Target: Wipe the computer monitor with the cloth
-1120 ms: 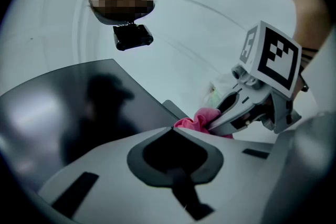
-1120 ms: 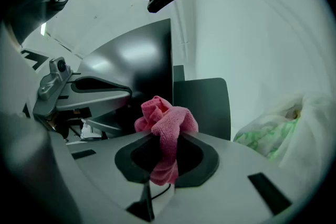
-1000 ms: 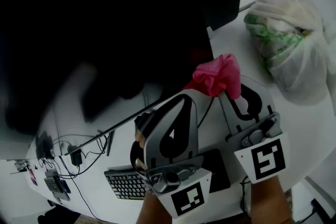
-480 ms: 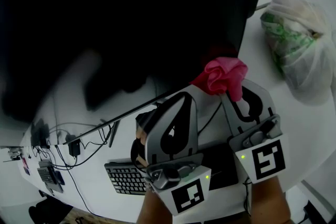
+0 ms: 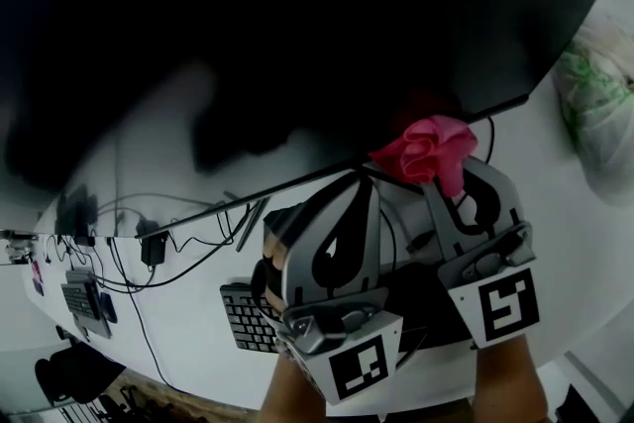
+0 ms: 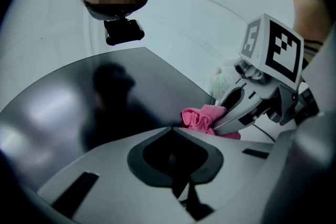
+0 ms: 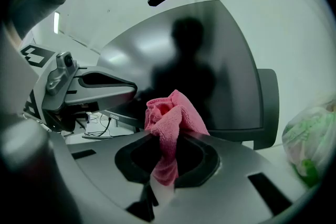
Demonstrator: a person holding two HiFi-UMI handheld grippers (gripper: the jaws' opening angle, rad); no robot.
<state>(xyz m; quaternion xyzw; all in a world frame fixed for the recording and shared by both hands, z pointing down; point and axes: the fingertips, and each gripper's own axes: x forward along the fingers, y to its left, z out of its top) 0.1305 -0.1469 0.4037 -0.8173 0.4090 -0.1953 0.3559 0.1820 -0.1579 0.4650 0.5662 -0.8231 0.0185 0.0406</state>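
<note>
The computer monitor [image 5: 297, 25] fills the top of the head view, its dark screen reflecting the person. My right gripper [image 5: 439, 175] is shut on a bunched pink cloth [image 5: 428, 152], which touches the screen just above its lower edge, towards the right. In the right gripper view the cloth [image 7: 170, 115] sticks up out of the jaws in front of the monitor [image 7: 210, 60]. My left gripper [image 5: 359, 183] is shut and holds nothing; it is close beside the right one, its tip at the monitor's bottom edge. The left gripper view shows the screen [image 6: 94, 102] and the cloth [image 6: 202, 117].
A keyboard [image 5: 248, 317] lies on the white desk [image 5: 188, 312] under the left gripper. Cables and a plug [image 5: 154, 248] run along the desk at the left. A white plastic bag [image 5: 599, 104] with green contents sits at the right, beyond the monitor's edge.
Both grippers and the cloth have moved left along the monitor's lower edge, away from its right corner. The screen now fills more of the head view. Both grips are unchanged.
</note>
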